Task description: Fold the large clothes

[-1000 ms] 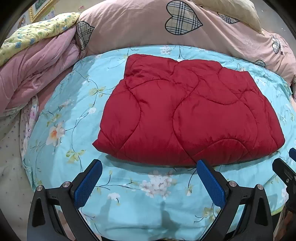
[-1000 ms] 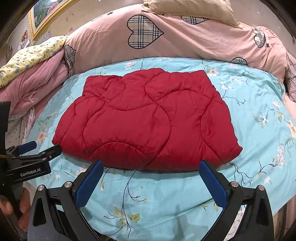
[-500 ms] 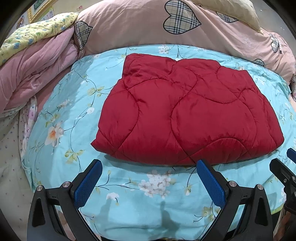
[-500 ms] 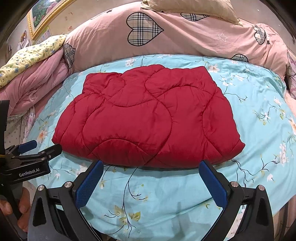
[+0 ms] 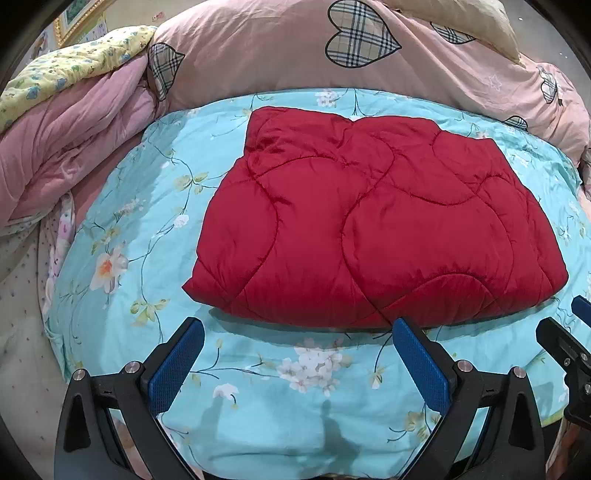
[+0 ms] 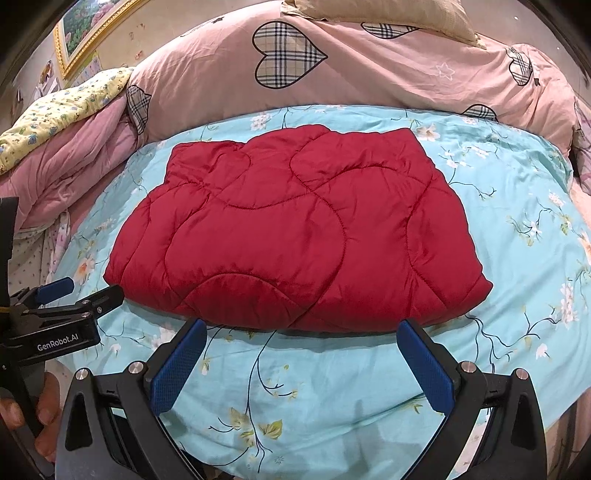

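A folded red quilted garment [image 5: 373, 229] is lying flat on the floral turquoise bedspread [image 5: 258, 406], untouched. The left gripper [image 5: 295, 354] and the right gripper [image 6: 301, 350] are being held just short of its near edge, jaws spread wide and empty. "GenRobot.AI" is being shown on the left gripper's body in the right view. A framed picture [image 6: 85, 29] is being cut off at the edge.

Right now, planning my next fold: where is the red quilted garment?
Centered in both wrist views, the red quilted garment lies on the blue floral sheet, just beyond both open grippers.
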The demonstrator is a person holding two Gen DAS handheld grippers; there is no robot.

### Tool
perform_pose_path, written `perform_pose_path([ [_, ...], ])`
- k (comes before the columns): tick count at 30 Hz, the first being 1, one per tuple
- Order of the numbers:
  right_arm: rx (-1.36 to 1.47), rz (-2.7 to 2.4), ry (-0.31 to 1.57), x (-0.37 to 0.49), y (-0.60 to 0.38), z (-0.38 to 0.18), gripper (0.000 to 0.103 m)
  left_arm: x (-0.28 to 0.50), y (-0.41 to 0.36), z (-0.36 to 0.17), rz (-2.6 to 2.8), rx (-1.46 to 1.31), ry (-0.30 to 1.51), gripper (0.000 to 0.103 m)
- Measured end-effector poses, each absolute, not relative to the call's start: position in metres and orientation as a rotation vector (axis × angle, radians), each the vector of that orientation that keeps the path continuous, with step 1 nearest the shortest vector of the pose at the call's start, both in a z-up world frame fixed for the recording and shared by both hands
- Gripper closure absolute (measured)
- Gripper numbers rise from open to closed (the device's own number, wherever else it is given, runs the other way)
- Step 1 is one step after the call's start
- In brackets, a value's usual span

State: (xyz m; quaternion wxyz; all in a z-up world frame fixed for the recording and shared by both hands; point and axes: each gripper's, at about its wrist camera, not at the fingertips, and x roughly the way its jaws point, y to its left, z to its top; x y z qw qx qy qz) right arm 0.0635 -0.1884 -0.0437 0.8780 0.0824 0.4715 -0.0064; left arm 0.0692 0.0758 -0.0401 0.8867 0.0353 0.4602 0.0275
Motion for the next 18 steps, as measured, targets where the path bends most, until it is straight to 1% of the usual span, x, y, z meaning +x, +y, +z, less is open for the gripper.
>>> perform_pose_path([
  [18,0.18,-0.014,0.969,0.0631,-0.1914,-0.0409,0.0,0.0687,0.0758,-0.0385,0.066,0.081,0.946,0.001],
])
